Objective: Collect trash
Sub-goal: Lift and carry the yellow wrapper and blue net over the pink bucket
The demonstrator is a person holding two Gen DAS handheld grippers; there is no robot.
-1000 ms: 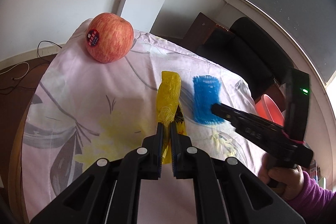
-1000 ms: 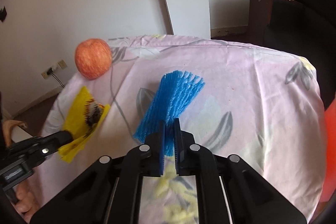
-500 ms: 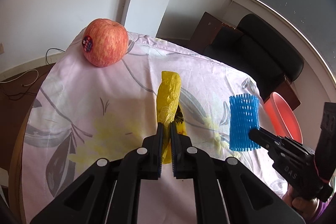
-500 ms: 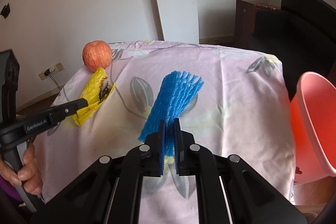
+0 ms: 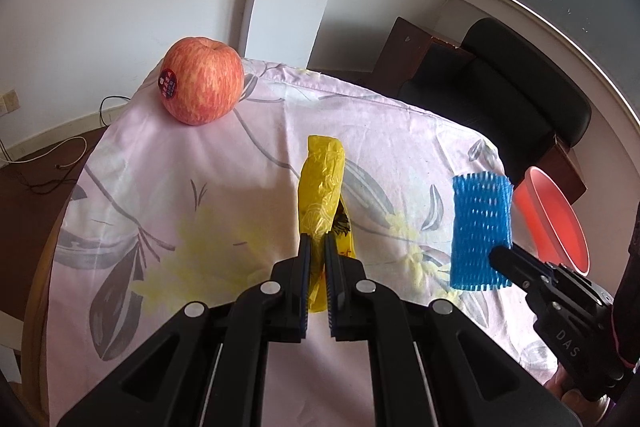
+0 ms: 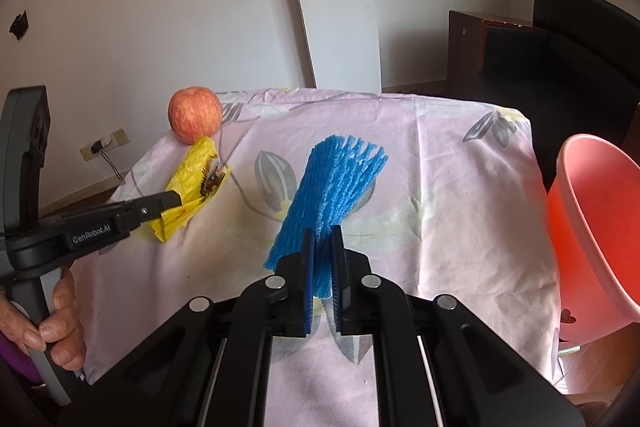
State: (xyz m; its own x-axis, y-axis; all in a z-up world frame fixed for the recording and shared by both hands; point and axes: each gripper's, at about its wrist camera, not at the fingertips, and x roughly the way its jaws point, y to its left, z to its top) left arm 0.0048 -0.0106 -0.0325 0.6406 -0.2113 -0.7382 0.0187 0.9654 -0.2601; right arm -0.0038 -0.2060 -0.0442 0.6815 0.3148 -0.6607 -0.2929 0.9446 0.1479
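Note:
My left gripper [image 5: 316, 243] is shut on a crumpled yellow wrapper [image 5: 322, 187] with black print, held off the pink flowered tablecloth [image 5: 200, 187]. In the right wrist view the same yellow wrapper [image 6: 194, 183] hangs from the left gripper [image 6: 174, 201] at the left. My right gripper [image 6: 322, 241] is shut on a blue foam fruit net [image 6: 332, 187], lifted over the cloth. That blue net [image 5: 480, 223] shows at the right in the left wrist view, pinched by the right gripper [image 5: 498, 253]. A pink-red bin [image 6: 592, 227] stands past the table's right edge.
A red apple [image 5: 200, 85] with a sticker sits at the table's far left corner. A black chair [image 5: 520, 95] and a dark wooden cabinet [image 5: 420, 55] stand behind the table. A hand [image 6: 52, 323] grips the left tool's handle. Cables lie on the floor at left.
The right gripper carried the blue net rightwards, off the cloth and toward the table's right edge, so the pink bin came into view. The left gripper lifted the yellow wrapper slightly.

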